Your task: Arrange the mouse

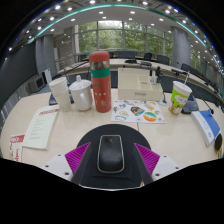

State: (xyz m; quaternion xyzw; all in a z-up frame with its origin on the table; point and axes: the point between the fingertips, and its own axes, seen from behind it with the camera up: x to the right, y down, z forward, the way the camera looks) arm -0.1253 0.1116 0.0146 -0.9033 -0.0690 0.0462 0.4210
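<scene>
A black computer mouse [110, 153] lies on a round black mouse pad [110, 131] on the pale table. My gripper [111, 162] is open. The mouse stands between the two fingers, with a gap on each side. The magenta pads show left [80, 158] and right [146, 158] of the mouse. The mouse's near end is hidden.
Beyond the mouse pad stand a red bottle [100, 82], a white mug [81, 96] and a white cup [60, 92]. A colourful leaflet [137, 111] lies in the middle, a paper sheet [42, 127] at the left. A paper cup [180, 97] and a blue book [207, 124] are at the right.
</scene>
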